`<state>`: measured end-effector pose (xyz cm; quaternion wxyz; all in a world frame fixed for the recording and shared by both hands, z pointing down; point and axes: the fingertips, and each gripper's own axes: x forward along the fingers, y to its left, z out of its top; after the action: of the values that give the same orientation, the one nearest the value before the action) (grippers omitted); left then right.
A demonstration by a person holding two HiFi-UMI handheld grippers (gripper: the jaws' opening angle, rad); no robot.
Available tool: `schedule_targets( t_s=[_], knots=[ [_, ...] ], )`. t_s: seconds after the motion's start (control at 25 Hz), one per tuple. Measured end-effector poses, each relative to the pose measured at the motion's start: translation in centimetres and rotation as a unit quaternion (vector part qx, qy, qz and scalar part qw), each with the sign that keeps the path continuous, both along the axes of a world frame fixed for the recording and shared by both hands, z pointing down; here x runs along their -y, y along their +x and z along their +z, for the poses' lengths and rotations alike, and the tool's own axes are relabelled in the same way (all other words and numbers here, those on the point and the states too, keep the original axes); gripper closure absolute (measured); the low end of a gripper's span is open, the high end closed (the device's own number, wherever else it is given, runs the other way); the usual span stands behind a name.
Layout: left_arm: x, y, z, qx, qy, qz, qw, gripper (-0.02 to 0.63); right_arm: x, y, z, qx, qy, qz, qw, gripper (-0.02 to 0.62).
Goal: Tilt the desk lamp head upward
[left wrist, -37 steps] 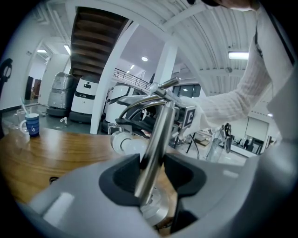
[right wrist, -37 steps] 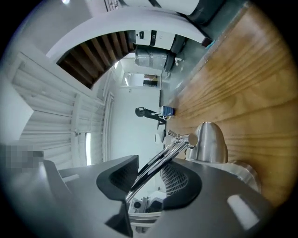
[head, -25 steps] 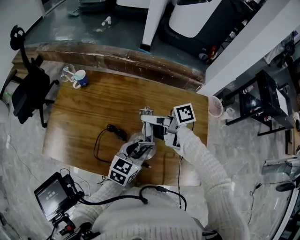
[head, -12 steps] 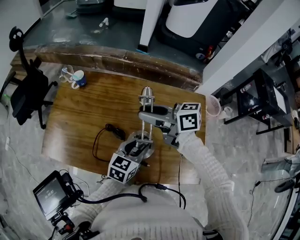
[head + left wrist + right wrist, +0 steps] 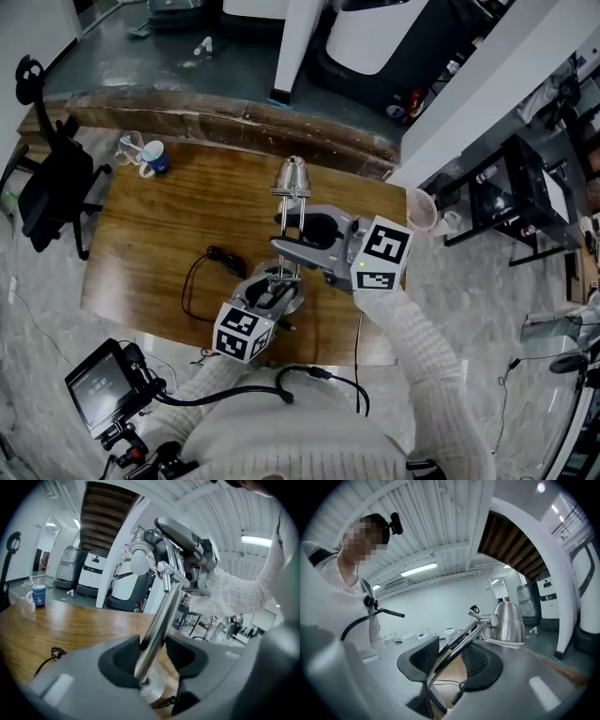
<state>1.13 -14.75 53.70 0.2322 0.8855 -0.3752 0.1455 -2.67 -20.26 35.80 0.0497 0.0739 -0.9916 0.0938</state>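
Note:
A chrome desk lamp stands on the wooden table (image 5: 159, 225). Its cone head (image 5: 294, 176) is raised at the far end of the arm, and it shows with its bulb (image 5: 139, 563) in the left gripper view and as a shiny shade (image 5: 508, 620) in the right one. My right gripper (image 5: 302, 246) is shut on the lamp's twin-rod upper arm (image 5: 459, 644). My left gripper (image 5: 276, 292) is low at the round base (image 5: 291, 302). Its jaws are opening around the lower pole (image 5: 159, 620), which leans on one pad while the other pad stands off.
A black cable (image 5: 201, 274) loops on the table left of the lamp base. Two mugs (image 5: 150, 157) stand at the far left corner. A black chair (image 5: 52, 187) is off the table's left edge, and a small screen (image 5: 103, 384) sits near the front left.
The right gripper has swung the upper arm up and away, and the lamp head has risen and moved toward the far side. The left gripper has stayed at the base.

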Motion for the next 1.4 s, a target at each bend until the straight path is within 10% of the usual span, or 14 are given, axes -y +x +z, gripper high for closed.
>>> schedule_targets(
  t_s=[0.48, 0.92, 1.4],
  knots=[
    [0.3, -0.2, 0.2, -0.020, -0.018, -0.008, 0.9996, 0.417, -3.7, -0.6, -2.6, -0.014, 0.224, 0.022, 0.974, 0.436],
    [0.8, -0.2, 0.2, -0.027, -0.032, -0.018, 0.9990, 0.408, -4.5, -0.1, -0.9, -0.059, 0.292, 0.024, 0.954, 0.425],
    [0.9, 0.1, 0.6, -0.025, -0.029, -0.001, 0.9993, 0.410, -4.1, 0.4, -0.5, -0.057, 0.258, 0.030, 0.964, 0.430]
  ],
)
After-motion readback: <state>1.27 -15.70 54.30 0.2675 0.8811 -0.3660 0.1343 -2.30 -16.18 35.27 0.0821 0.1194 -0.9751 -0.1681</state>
